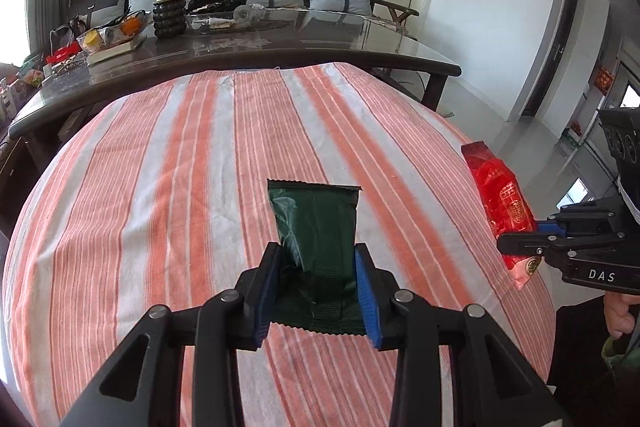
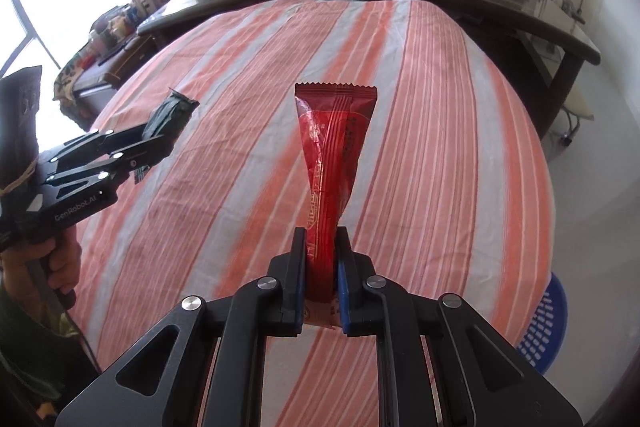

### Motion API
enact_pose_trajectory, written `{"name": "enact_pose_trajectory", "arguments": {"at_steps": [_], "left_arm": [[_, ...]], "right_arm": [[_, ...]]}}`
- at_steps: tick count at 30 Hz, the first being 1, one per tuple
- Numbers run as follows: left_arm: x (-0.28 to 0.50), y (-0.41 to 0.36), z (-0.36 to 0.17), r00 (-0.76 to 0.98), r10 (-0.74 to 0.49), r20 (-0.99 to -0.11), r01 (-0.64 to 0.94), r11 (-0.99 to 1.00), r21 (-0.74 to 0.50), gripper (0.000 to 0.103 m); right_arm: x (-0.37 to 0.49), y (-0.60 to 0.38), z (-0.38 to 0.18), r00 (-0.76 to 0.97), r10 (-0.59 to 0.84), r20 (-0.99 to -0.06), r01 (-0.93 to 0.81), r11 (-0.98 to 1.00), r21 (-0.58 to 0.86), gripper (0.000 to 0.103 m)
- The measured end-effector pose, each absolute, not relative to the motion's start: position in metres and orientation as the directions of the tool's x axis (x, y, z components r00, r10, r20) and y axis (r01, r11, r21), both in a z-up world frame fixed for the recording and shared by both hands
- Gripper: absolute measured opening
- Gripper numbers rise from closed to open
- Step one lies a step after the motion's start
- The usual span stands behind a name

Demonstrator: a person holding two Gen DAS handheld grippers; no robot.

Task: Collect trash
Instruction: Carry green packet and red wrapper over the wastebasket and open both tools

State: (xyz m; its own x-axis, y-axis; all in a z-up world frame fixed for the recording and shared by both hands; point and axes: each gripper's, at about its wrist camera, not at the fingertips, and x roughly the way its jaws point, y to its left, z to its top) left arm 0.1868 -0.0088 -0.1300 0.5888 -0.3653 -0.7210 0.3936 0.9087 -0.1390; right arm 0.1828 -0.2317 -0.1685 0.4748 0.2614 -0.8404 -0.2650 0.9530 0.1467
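Both wrappers are picked up. The left claw [image 1: 316,281] is clenched on the dark green foil wrapper [image 1: 314,223] and the right claw [image 2: 322,277] on the red foil wrapper [image 2: 332,147], both above the orange-and-white striped cloth [image 1: 160,187]. Next, probably carrying them to the blue slotted plastic basket [image 2: 548,323] at the right to drop.

You can read two markings, both on the tools you hold. On the black plastic body of your right gripper [image 1: 520,245], seen at about four o'clock in the left wrist view, white capitals spell "DAS". On the black plastic body of your left gripper [image 2: 168,131], at about eight o'clock in the right wrist view, white lettering reads "GenRobot.AI". The glossy red foil wrapper [image 2: 334,163] carries gold characters down its length, too distorted to read. The small red wall sign [image 1: 604,79] at two o'clock is illegible.
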Motion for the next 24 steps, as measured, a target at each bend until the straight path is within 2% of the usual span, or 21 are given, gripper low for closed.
{"name": "enact_pose_trajectory", "arguments": {"at_steps": [13, 24], "left_arm": [[0.158, -0.104, -0.127, 0.490, -0.475, -0.731, 0.523, 0.831, -0.189, 0.036], [0.139, -0.227, -0.118, 0.355, -0.594, -0.722, 0.670, 0.700, -0.247, 0.036]], "right_arm": [[0.160, -0.294, -0.159, 0.516, 0.255, -0.818, -0.166, 0.966, 0.196, 0.011], [0.126, -0.428, -0.167, 0.536, 0.106, -0.838, 0.078, 0.982, 0.174, 0.011]]}}
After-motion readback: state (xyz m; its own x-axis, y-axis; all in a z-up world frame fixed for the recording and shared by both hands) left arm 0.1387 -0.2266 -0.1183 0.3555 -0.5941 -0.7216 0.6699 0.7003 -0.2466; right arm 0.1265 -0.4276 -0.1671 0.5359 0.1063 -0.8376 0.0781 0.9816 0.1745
